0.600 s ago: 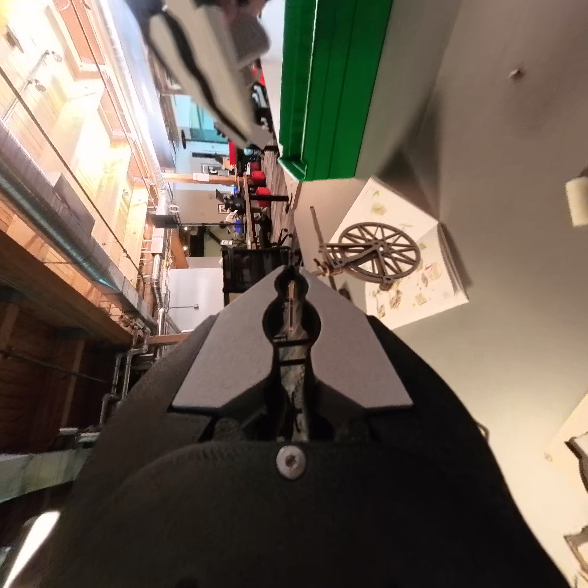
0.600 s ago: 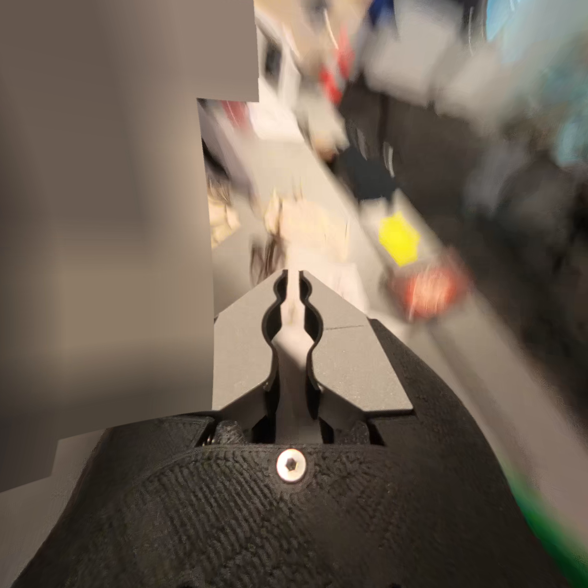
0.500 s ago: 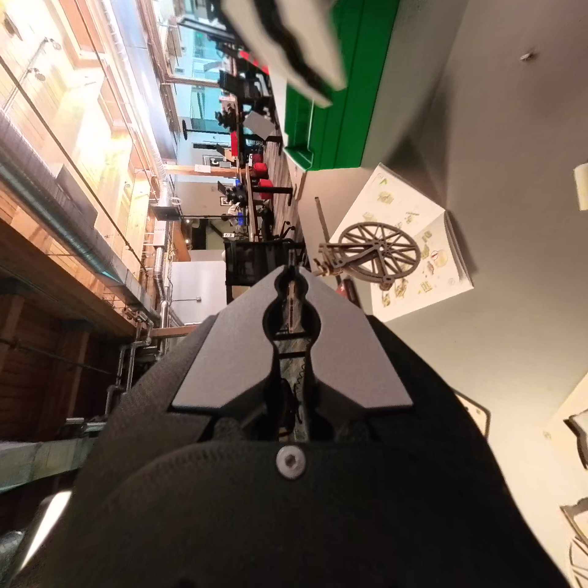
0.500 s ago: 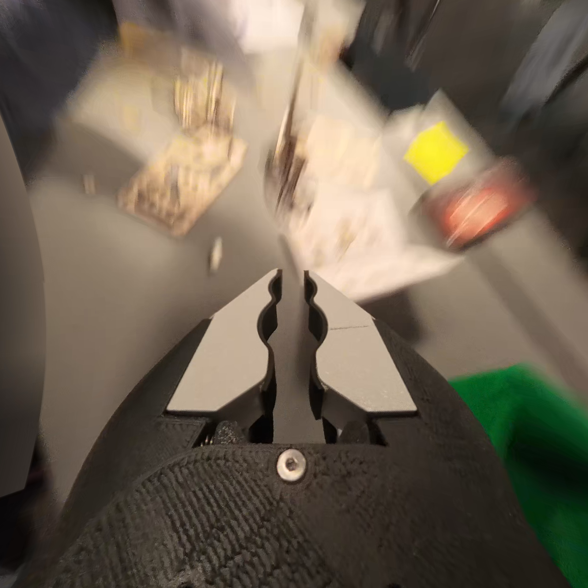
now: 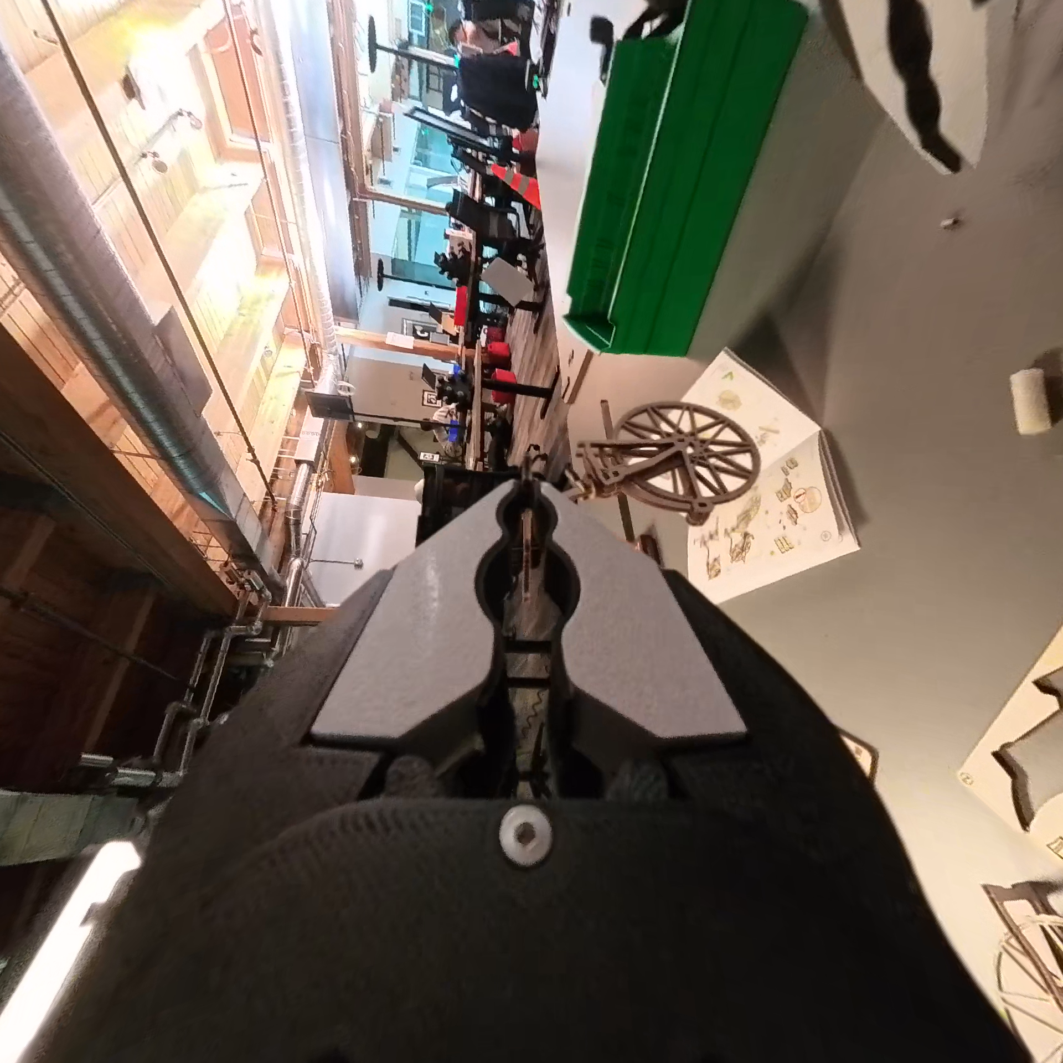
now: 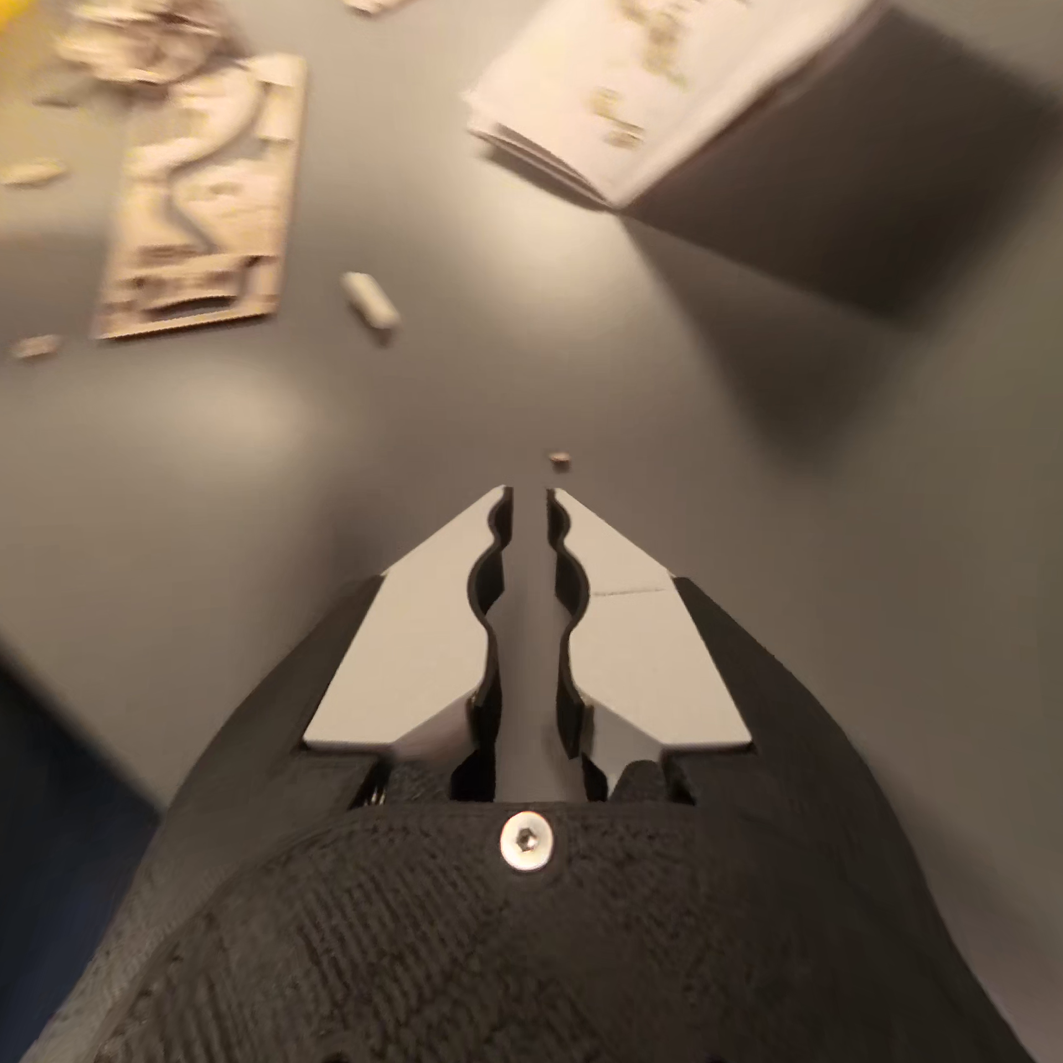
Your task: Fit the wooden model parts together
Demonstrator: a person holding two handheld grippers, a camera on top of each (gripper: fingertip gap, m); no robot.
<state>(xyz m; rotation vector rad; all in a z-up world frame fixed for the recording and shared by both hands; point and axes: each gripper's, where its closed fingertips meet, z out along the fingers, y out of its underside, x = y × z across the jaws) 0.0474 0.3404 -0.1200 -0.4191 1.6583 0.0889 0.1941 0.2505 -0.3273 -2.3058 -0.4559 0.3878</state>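
Observation:
My left gripper (image 5: pixel 527 489) is shut on a thin wooden part (image 5: pixel 526 540) that I see edge-on between the fingers. A dark spoked wooden wheel assembly (image 5: pixel 690 460) sits just right of the tips, in front of an open instruction booklet (image 5: pixel 771 506). I cannot tell whether the held part joins it. My right gripper (image 6: pixel 529 494) hangs over the grey table (image 6: pixel 287 489), its jaws a narrow gap apart and empty. A tiny wooden piece (image 6: pixel 559 458) lies just beyond its tips. The right gripper also shows in the left wrist view (image 5: pixel 920 80).
A green bin (image 5: pixel 679 190) stands beyond the booklet. In the blurred right wrist view there are a punched wooden sheet (image 6: pixel 201 195), a short white dowel (image 6: pixel 371 299) and the booklet (image 6: pixel 661 98). More sheets (image 5: pixel 1029 765) lie at the left wrist view's right edge.
My right gripper has swung down from facing the room to facing the table, crossing the top of the left wrist view from left to right. My left gripper has hardly moved.

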